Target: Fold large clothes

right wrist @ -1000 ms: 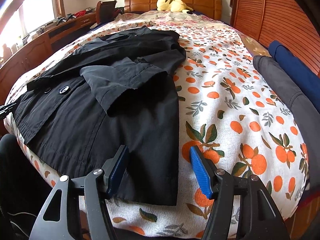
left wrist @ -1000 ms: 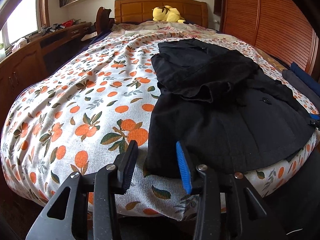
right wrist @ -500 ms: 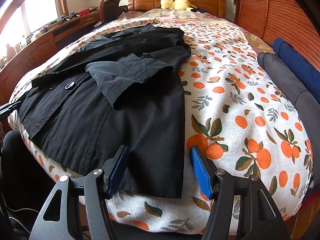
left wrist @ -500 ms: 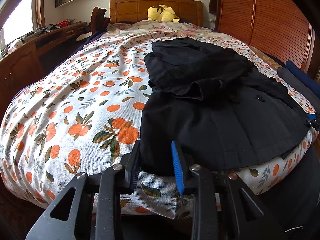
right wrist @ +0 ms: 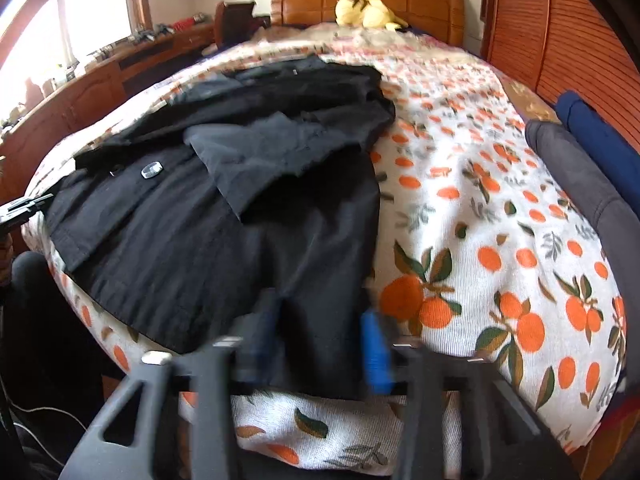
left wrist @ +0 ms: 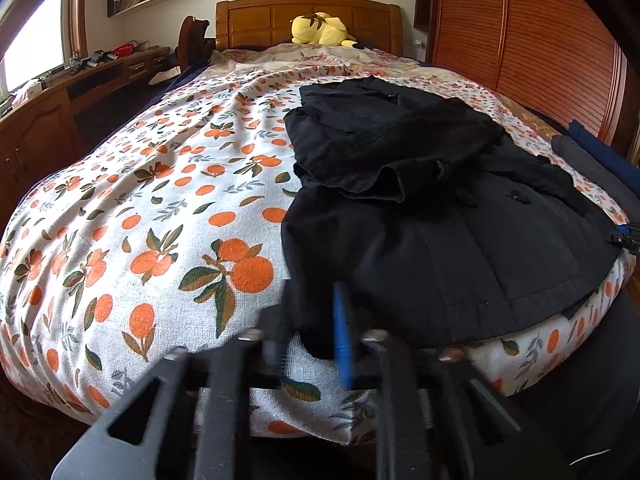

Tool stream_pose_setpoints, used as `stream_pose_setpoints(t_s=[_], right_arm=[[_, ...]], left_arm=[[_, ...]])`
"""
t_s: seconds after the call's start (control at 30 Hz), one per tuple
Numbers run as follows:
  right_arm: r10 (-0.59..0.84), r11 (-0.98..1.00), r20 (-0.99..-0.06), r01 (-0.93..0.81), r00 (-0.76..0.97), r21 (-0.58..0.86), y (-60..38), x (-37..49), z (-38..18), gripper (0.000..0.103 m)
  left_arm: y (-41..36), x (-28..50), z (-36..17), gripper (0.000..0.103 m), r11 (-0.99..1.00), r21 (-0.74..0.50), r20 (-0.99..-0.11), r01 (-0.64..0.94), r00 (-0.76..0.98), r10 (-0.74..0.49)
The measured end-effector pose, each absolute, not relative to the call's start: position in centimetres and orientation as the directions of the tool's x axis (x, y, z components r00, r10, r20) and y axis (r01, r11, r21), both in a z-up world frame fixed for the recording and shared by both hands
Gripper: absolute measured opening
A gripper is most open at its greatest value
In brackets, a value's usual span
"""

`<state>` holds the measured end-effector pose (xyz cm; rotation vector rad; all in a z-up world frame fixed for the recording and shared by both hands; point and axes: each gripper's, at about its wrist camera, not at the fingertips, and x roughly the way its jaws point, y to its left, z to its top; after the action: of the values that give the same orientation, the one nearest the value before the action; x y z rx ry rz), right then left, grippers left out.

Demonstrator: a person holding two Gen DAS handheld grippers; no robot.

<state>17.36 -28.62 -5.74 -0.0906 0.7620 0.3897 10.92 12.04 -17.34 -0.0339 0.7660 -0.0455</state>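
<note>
Since earlier frame I've narrowed left gripper [left wrist: 308, 336] and right gripper [right wrist: 320, 340] around black coat [left wrist: 420, 220] hem corners, frame bottom; pinch unconfirmed, cannot tell, blurred; corner holds for lifting fold.

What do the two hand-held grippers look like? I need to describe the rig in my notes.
Both match: the left hand-held gripper and right hand-held gripper have black angular plastic arms with triangular cut-outs, silver bolt heads at the pivots, and blue ribbed pads inside the fingers. No cables or markings show on them.
</note>
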Motion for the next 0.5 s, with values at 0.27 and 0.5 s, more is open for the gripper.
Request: stream_pose_setpoints(t_s=[0.27,0.5], right_arm=[[0.414,0.902,-0.562,-0.405,0.716,0.148,-30.0,17.4,-2.0,0.005],[0.433,0.897,-0.463,-0.42,0.773,0.138,-31.2,15.4,2.4,0.004]], left_arm=[[11.6,10.0,-11.6,0.005,0.997,-0.062,-0.573,0.041,0.817,-0.069],[9.8,7.8,-6.1,0.005,0.997,-0.022,-0.478,0.067,0.876,-0.07]])
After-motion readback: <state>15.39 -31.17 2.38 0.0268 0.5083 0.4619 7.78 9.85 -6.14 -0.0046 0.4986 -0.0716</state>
